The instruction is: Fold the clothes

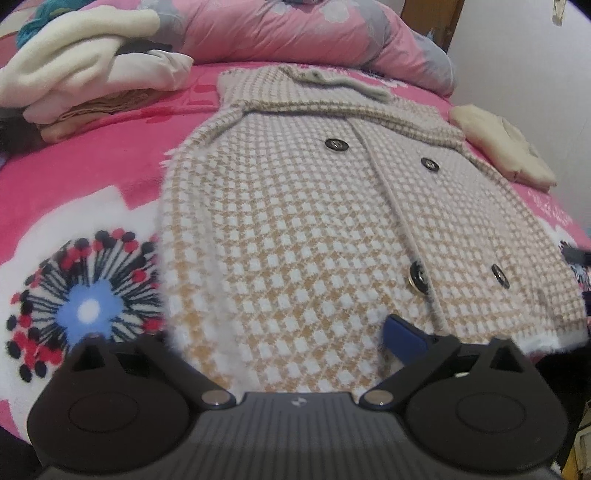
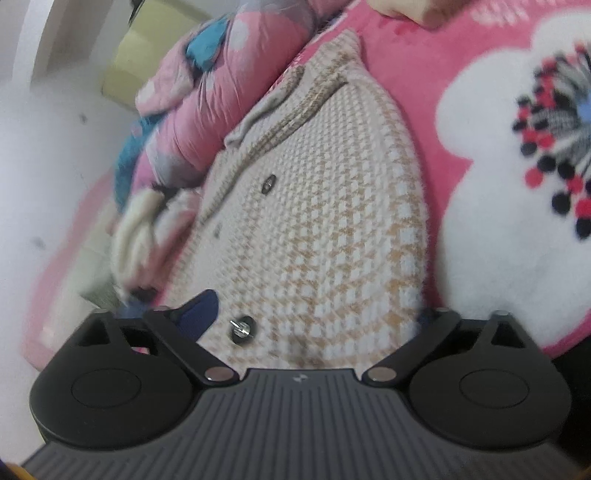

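One checked jacket (image 1: 295, 221) with four dark buttons (image 1: 336, 144), one pile of folded clothes (image 1: 85, 74), one cream garment (image 1: 502, 147), two grippers (image 1: 258, 332).

Open pink blanket (image 1: 122, 158) lies free left of the checked coat (image 1: 295, 221), while a pile of clothes (image 1: 85, 74) blocks the far left, a rolled quilt (image 1: 295, 33) the far edge, and a cream garment (image 1: 502, 144) the right.

Pink floral blanket (image 1: 122, 173), rumpled pink quilt (image 1: 295, 33).
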`<move>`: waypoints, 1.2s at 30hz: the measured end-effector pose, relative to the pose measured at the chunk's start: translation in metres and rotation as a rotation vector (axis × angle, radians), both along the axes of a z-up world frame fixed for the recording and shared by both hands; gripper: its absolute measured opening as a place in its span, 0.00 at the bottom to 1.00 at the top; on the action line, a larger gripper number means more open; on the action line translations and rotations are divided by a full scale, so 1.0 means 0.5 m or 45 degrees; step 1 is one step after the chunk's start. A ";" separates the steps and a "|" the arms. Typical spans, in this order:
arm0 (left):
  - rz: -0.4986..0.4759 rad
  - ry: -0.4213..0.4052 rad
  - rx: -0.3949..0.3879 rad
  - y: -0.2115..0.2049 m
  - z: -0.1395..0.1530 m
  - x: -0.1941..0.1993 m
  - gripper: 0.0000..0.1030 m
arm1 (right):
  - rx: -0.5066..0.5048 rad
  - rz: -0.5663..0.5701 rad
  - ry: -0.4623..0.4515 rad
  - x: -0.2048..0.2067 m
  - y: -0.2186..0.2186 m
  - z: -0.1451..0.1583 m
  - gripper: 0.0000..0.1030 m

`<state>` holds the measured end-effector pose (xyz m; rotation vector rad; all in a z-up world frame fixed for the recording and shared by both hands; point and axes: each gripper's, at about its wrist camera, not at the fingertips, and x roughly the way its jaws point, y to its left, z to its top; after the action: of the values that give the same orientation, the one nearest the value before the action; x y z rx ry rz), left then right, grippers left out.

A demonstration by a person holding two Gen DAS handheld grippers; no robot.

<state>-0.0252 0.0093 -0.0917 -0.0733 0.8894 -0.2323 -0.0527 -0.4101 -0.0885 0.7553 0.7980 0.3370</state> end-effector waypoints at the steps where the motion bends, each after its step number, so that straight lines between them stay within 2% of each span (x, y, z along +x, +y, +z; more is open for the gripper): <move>1: 0.004 -0.006 -0.009 0.005 0.002 -0.002 0.74 | -0.053 0.003 -0.006 -0.003 0.005 0.005 0.70; 2: 0.009 -0.013 -0.018 0.009 0.004 -0.004 0.69 | -0.099 0.006 -0.008 -0.008 0.008 0.008 0.59; 3: 0.000 -0.014 -0.026 0.013 0.007 -0.006 0.59 | -0.141 0.013 -0.011 -0.011 0.011 0.012 0.49; 4: -0.010 -0.015 -0.035 0.017 0.011 -0.008 0.48 | -0.175 0.036 -0.022 -0.013 0.013 0.014 0.46; 5: -0.013 -0.023 -0.024 0.017 0.014 -0.009 0.43 | -0.214 0.066 -0.039 -0.015 0.019 0.019 0.39; 6: -0.014 -0.032 -0.010 0.018 0.017 -0.011 0.31 | -0.250 0.090 -0.059 -0.017 0.025 0.024 0.29; 7: -0.016 -0.041 0.005 0.018 0.019 -0.012 0.15 | -0.271 0.094 -0.086 -0.019 0.029 0.030 0.25; 8: -0.017 -0.050 0.019 0.018 0.022 -0.013 0.08 | -0.292 0.098 -0.113 -0.021 0.034 0.037 0.17; 9: -0.012 -0.059 0.011 0.020 0.024 -0.015 0.08 | -0.313 0.102 -0.140 -0.024 0.039 0.043 0.10; 15: -0.052 -0.203 -0.076 0.041 0.082 -0.065 0.05 | -0.429 0.122 -0.302 -0.040 0.064 0.084 0.06; 17: -0.057 -0.222 -0.126 0.059 0.108 -0.081 0.05 | -0.375 0.089 -0.341 -0.060 0.045 0.108 0.06; 20: -0.096 -0.210 -0.200 0.080 0.133 -0.107 0.05 | -0.299 0.076 -0.388 -0.091 0.022 0.136 0.06; 24: -0.146 -0.156 -0.213 0.088 0.122 -0.155 0.05 | -0.273 0.083 -0.407 -0.138 0.003 0.156 0.06; 27: -0.184 -0.114 -0.219 0.093 0.112 -0.191 0.06 | -0.282 0.083 -0.383 -0.166 -0.016 0.150 0.06; 29: -0.195 -0.037 -0.211 0.085 0.082 -0.190 0.06 | -0.267 0.078 -0.330 -0.171 -0.022 0.126 0.06; 30: -0.199 0.015 -0.202 0.081 0.063 -0.184 0.08 | -0.259 0.077 -0.300 -0.173 -0.025 0.112 0.06; 32: -0.203 0.088 -0.173 0.079 0.040 -0.173 0.21 | -0.290 0.090 -0.216 -0.168 -0.024 0.081 0.10; 33: -0.204 0.105 -0.153 0.082 0.039 -0.170 0.34 | -0.342 0.092 -0.147 -0.159 -0.020 0.067 0.13; 35: -0.205 0.138 -0.112 0.089 0.038 -0.164 0.41 | -0.454 0.078 -0.018 -0.147 -0.015 0.055 0.20; 36: -0.206 0.154 -0.091 0.092 0.037 -0.161 0.48 | -0.493 0.071 -0.007 -0.148 -0.020 0.061 0.24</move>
<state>-0.1059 0.0556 -0.0731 -0.0827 1.0087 -0.4138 -0.1267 -0.4202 -0.0579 0.3702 0.8486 0.2246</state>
